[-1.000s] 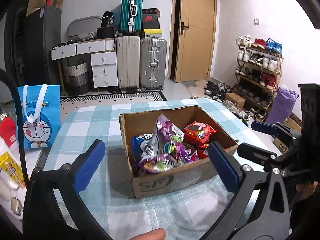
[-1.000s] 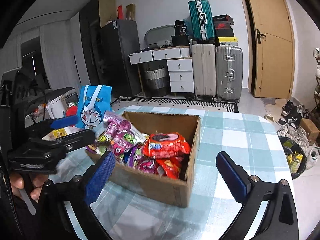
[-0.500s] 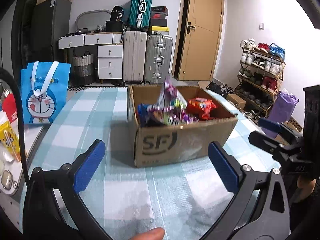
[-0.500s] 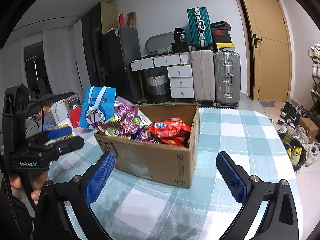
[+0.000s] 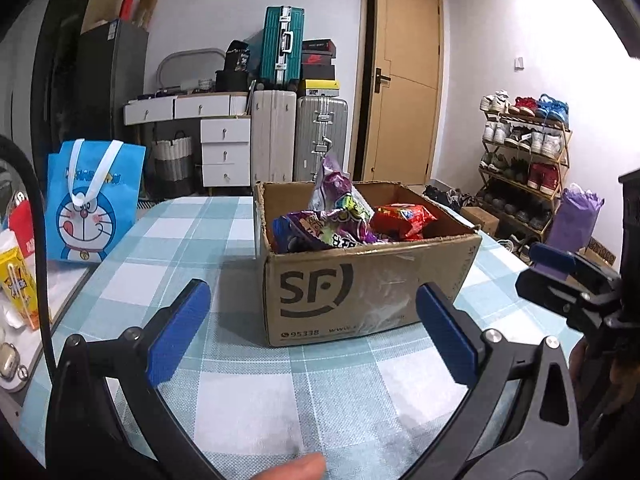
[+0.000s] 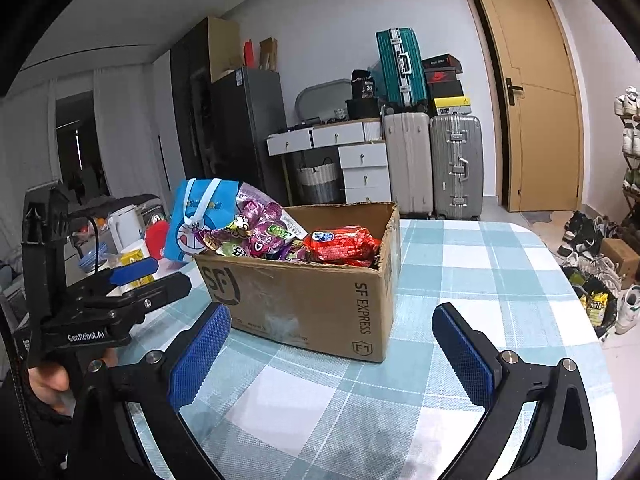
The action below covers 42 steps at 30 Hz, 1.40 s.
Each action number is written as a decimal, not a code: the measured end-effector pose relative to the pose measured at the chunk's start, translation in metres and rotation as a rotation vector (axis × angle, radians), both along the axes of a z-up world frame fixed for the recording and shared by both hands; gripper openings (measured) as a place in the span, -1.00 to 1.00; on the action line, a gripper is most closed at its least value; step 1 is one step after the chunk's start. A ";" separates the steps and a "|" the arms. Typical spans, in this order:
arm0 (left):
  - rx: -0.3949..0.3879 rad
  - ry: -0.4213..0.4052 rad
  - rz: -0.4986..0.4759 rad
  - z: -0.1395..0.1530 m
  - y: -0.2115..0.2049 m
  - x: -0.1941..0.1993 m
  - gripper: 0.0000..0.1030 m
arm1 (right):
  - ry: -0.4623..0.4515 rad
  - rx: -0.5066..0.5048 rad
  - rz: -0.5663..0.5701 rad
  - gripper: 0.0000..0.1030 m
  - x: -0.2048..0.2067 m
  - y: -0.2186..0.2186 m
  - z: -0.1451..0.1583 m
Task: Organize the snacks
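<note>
A brown SF cardboard box (image 5: 360, 292) stands on the checked tablecloth (image 5: 248, 400), open on top. It also shows in the right wrist view (image 6: 304, 300). Purple snack bags (image 5: 340, 216) and a red snack bag (image 5: 402, 218) fill it. My left gripper (image 5: 312, 332) is open and empty, just in front of the box. My right gripper (image 6: 332, 352) is open and empty, near the box's right front corner. Each gripper shows at the edge of the other's view.
A blue Doraemon bag (image 5: 94, 200) stands on the table's left side, with yellow packets (image 5: 16, 280) and small items beside it. Suitcases (image 5: 296, 136), drawers and a door stand behind. A shoe rack (image 5: 524, 160) is at the right.
Both grippers have dropped lower and pulled back a little, so the box is seen from the side instead of from above. Both stay open and empty.
</note>
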<state>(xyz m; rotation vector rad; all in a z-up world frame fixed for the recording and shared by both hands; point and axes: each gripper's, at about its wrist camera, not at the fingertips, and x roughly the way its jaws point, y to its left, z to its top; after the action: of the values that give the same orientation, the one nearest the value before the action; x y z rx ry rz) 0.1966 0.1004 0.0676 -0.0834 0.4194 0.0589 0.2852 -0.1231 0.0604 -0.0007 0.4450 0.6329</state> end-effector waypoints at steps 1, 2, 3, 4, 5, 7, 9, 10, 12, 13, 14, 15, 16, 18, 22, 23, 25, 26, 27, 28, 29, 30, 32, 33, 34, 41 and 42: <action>0.008 -0.005 0.000 -0.002 -0.001 -0.001 0.99 | -0.002 0.001 -0.003 0.99 0.000 0.000 0.001; 0.011 -0.006 -0.002 -0.002 -0.002 -0.001 0.99 | -0.004 0.003 -0.006 0.99 0.000 0.000 0.000; 0.017 -0.004 -0.003 -0.004 -0.003 -0.001 0.99 | -0.007 0.004 -0.008 0.99 -0.001 0.000 0.000; 0.018 -0.002 -0.005 -0.004 -0.003 0.000 0.99 | -0.011 0.005 -0.012 0.99 -0.001 -0.001 0.000; 0.019 0.001 -0.005 -0.005 -0.004 0.000 0.99 | -0.019 0.008 -0.016 0.99 -0.002 -0.001 0.000; 0.021 -0.009 -0.004 -0.006 -0.004 -0.001 0.99 | -0.037 0.009 -0.018 0.99 -0.005 -0.001 0.001; 0.023 -0.017 -0.005 -0.008 -0.003 -0.002 0.99 | -0.059 0.014 -0.016 0.99 -0.008 -0.001 0.002; 0.024 -0.018 -0.005 -0.007 -0.003 -0.002 0.99 | -0.068 0.014 -0.018 0.99 -0.009 -0.001 0.003; 0.026 -0.023 -0.005 -0.009 -0.003 -0.002 0.99 | -0.083 0.011 -0.018 0.99 -0.012 -0.001 0.003; 0.025 -0.027 -0.008 -0.009 -0.003 -0.004 0.99 | -0.088 0.008 -0.020 0.99 -0.013 -0.001 0.003; 0.024 -0.030 -0.010 -0.008 -0.004 -0.006 0.99 | -0.093 0.004 -0.021 0.99 -0.014 0.000 0.002; 0.026 -0.032 -0.009 -0.009 -0.005 -0.007 0.99 | -0.097 0.000 -0.022 0.99 -0.014 0.001 0.002; 0.027 -0.032 -0.009 -0.009 -0.005 -0.007 0.99 | -0.101 -0.002 -0.022 0.99 -0.015 0.000 0.002; 0.027 -0.027 -0.011 -0.009 -0.005 -0.007 0.99 | -0.108 -0.006 -0.023 0.99 -0.016 0.000 0.002; 0.028 -0.032 -0.013 -0.010 -0.004 -0.008 0.99 | -0.122 -0.014 -0.026 0.99 -0.020 0.000 0.002; 0.029 -0.035 -0.015 -0.010 -0.004 -0.009 0.99 | -0.123 -0.013 -0.025 0.99 -0.019 0.000 0.002; 0.030 -0.037 -0.016 -0.011 -0.004 -0.009 0.99 | -0.128 -0.017 -0.031 0.99 -0.020 0.000 0.002; 0.029 -0.035 -0.016 -0.010 -0.005 -0.009 0.99 | -0.129 -0.017 -0.031 0.99 -0.020 0.000 0.002; 0.029 -0.034 -0.014 -0.010 -0.005 -0.010 0.99 | -0.132 -0.018 -0.033 0.99 -0.020 -0.001 0.002; 0.029 -0.034 -0.013 -0.011 -0.005 -0.009 0.99 | -0.134 -0.019 -0.036 0.99 -0.021 -0.001 0.002; 0.028 -0.036 -0.015 -0.010 -0.005 -0.010 0.99 | -0.134 -0.018 -0.035 0.99 -0.021 -0.001 0.002; 0.027 -0.036 -0.014 -0.011 -0.004 -0.009 0.99 | -0.134 -0.018 -0.035 0.99 -0.021 -0.001 0.002; 0.027 -0.036 -0.013 -0.011 -0.005 -0.010 0.99 | -0.134 -0.017 -0.035 0.99 -0.021 -0.001 0.002; 0.026 -0.036 -0.013 -0.011 -0.004 -0.010 0.99 | -0.134 -0.016 -0.037 0.99 -0.021 -0.001 0.002; 0.028 -0.036 -0.013 -0.011 -0.005 -0.010 0.99 | -0.136 -0.015 -0.038 0.99 -0.022 -0.001 0.002; 0.029 -0.038 -0.018 -0.011 -0.006 -0.010 0.99 | -0.134 -0.008 -0.036 0.99 -0.023 -0.001 0.002; 0.030 -0.038 -0.017 -0.011 -0.006 -0.011 0.99 | -0.134 -0.008 -0.035 0.99 -0.023 -0.001 0.002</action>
<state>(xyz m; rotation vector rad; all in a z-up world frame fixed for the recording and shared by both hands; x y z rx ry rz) 0.1858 0.0946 0.0565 -0.0519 0.3807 0.0472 0.2624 -0.1241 0.0626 -0.0430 0.3174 0.5921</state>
